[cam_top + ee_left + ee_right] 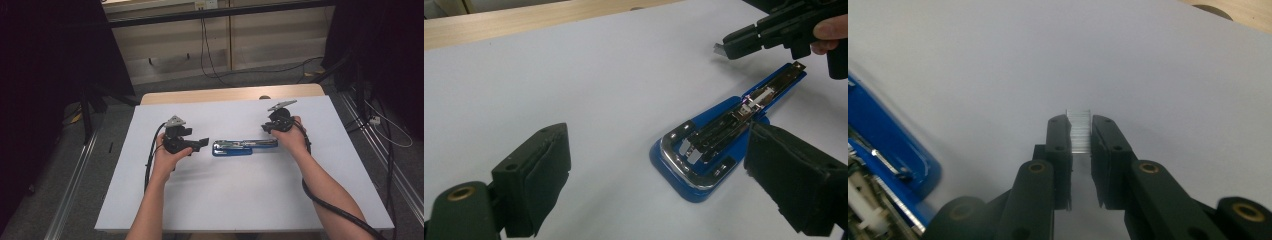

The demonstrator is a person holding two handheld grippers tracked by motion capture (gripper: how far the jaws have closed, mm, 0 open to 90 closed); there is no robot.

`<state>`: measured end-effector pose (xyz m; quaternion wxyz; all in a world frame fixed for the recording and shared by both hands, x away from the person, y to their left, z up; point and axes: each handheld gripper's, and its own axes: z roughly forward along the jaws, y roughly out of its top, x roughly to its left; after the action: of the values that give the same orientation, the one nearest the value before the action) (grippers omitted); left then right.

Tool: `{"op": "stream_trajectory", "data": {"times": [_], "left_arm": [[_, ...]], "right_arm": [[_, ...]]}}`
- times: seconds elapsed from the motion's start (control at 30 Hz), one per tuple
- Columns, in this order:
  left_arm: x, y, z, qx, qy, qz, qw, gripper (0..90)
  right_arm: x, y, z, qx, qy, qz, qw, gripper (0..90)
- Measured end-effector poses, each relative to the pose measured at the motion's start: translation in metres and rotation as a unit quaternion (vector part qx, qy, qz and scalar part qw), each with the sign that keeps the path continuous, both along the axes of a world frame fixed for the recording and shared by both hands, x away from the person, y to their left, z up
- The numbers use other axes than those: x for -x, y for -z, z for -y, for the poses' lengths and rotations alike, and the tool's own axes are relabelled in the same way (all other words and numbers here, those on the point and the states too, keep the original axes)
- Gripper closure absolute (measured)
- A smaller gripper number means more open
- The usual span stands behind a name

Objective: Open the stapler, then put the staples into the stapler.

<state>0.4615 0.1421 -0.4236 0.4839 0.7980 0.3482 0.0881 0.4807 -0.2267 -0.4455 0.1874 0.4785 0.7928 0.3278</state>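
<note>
Staples, a short silvery metal strip, sit pinched between the closed jaws of the right gripper, just off the far end of the blue, chrome-topped stapler. It lies opened flat mid-table, long axis parallel to the near edge. The left gripper, jaws spread and empty, hovers at its broad end, on the white table.
</note>
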Motion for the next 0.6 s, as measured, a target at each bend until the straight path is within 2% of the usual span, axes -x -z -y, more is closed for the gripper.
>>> {"op": "stream_trajectory", "data": {"times": [0.17,0.33,0.4,0.6], "left_arm": [[0.002,-0.002,-0.003,-0.005,-0.002,-0.002,1.0,10.7],[0.002,-0.004,-0.006,0.005,-0.002,-0.006,1.0,8.5],[0.003,-0.004,-0.007,0.003,-0.004,-0.006,1.0,8.5],[0.003,-0.005,-0.009,-0.001,-0.007,-0.01,0.9999,7.6]], "right_arm": [[0.007,-0.008,-0.001,-0.001,-0.024,0.005,0.9997,79.3],[0.013,-0.02,-0.005,-0.009,-0.048,0.017,0.9987,79.3],[0.015,-0.024,-0.008,-0.01,-0.059,0.021,0.998,79.3],[0.02,-0.028,-0.012,-0.014,-0.081,0.021,0.9964,79.3]]}}
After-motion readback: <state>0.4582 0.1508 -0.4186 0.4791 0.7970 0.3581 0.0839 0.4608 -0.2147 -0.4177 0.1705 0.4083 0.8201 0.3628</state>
